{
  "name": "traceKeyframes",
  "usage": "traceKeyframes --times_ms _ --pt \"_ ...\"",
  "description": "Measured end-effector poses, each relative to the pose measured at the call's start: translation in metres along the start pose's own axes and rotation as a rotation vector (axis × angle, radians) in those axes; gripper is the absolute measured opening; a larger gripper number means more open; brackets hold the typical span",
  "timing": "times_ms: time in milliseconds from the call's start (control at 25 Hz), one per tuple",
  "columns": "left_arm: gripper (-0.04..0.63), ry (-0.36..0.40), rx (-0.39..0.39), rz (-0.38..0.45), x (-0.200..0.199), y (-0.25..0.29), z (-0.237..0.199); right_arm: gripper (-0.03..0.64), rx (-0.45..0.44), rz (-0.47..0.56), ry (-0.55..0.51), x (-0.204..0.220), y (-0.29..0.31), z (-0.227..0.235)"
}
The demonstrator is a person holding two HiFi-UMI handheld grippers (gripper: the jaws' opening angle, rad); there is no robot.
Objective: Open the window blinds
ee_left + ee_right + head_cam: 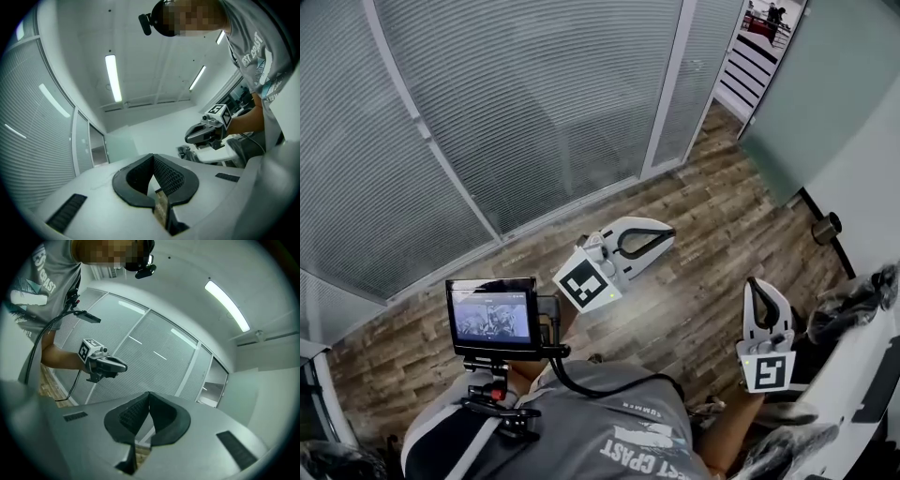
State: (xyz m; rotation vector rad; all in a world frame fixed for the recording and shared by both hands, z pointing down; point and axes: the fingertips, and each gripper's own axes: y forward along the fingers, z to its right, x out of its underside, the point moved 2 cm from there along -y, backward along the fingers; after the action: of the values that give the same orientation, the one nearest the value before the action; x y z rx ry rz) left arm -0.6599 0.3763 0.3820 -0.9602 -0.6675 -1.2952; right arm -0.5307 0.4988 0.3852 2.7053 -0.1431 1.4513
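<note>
Closed grey window blinds [534, 94] hang behind the glass wall across the top of the head view, slats flat, and no cord or wand shows in any view. My left gripper [668, 231] is held over the wood floor, pointing toward the wall's right end, jaws shut and holding nothing. In its own view the left gripper [152, 155] has its tips together, with the blinds [28, 140] at the left. My right gripper [751, 280] hangs farther right, also shut and holding nothing. The right gripper view shows the right gripper [149, 393] facing the blinds [154, 357].
White frame posts [670, 89] split the glass wall into panels. A frosted door panel [825, 84] stands at the upper right, with a doorstop [827, 228] below it. A white desk [862, 375] with wrapped items is at the right. A small monitor [492, 317] hangs at the person's chest.
</note>
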Motion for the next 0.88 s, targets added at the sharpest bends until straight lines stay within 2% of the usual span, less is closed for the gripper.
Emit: traceKeyframes --times_ms 240,480,520,640,680,880 --pt "0.000 0.045 0.016 0.018 -0.008 -0.001 0.001 0.002 -0.003 -0.015 -0.028 -0.004 -0.012 -0.002" --pt "0.000 0.042 0.045 -0.043 0.003 0.015 0.007 0.002 0.013 -0.021 -0.007 0.002 -0.016 0.015" --pt "0.000 0.027 0.046 -0.050 0.008 0.021 0.007 0.002 0.013 -0.020 -0.005 0.007 -0.014 0.019" --pt "0.000 -0.115 -0.005 -0.047 0.027 0.050 0.003 0.002 0.004 -0.007 0.002 0.034 -0.002 0.042" --pt "0.000 -0.134 -0.015 -0.050 0.034 0.062 0.003 0.002 -0.006 -0.014 0.003 0.046 0.002 0.052" --pt "0.000 -0.126 -0.021 -0.092 0.055 0.133 0.000 0.002 -0.026 -0.020 0.030 0.097 0.010 0.113"
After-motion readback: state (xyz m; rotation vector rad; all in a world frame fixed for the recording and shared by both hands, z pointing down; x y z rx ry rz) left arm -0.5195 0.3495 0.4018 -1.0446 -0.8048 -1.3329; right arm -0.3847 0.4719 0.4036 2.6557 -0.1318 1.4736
